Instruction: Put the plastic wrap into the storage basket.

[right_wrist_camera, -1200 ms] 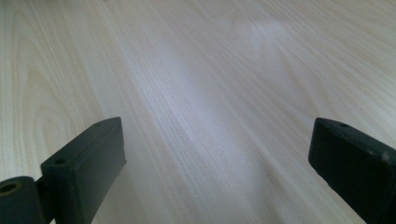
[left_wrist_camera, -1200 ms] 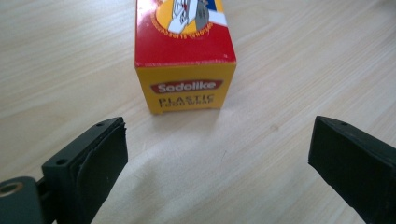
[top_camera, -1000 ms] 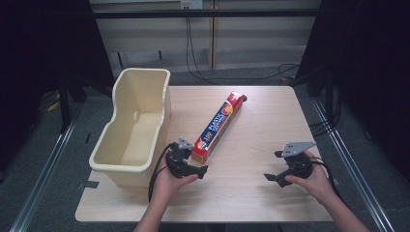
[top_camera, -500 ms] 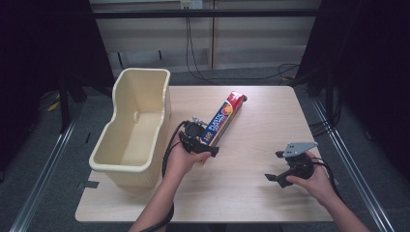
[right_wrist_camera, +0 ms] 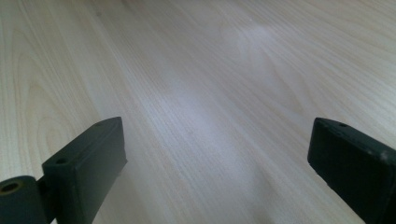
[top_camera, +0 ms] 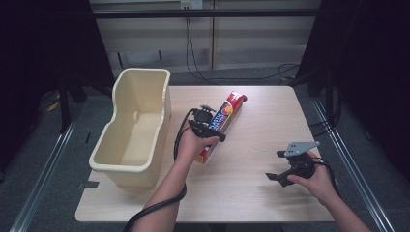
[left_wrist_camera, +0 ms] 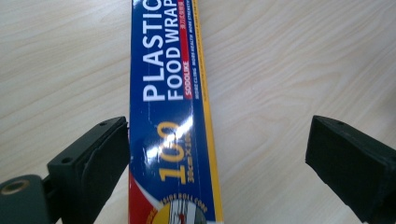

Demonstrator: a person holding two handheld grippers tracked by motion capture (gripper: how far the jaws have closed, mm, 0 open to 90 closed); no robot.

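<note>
Left gripper (left_wrist_camera: 217, 163) is hovering wide open over the glossy plastic food wrap box (left_wrist_camera: 170, 107), cream plastic tub (top_camera: 133, 125) sitting beside; right gripper (right_wrist_camera: 217, 168) is gaping over bare woodgrain table (right_wrist_camera: 210, 70).

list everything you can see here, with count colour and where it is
table: 1, light wood, centre of the high view
tub: 1, cream plastic, empty, on the table's left edge
plastic food wrap box: 1, blue with red and yellow, long, lying on the table right of the tub
cables: several, black, on the floor behind the table
left gripper: 1, black, open, jaws straddling the box, left jaw close against it
right gripper: 1, black with grey plate, open over bare table at front right
hands: 2, one on each gripper
</note>
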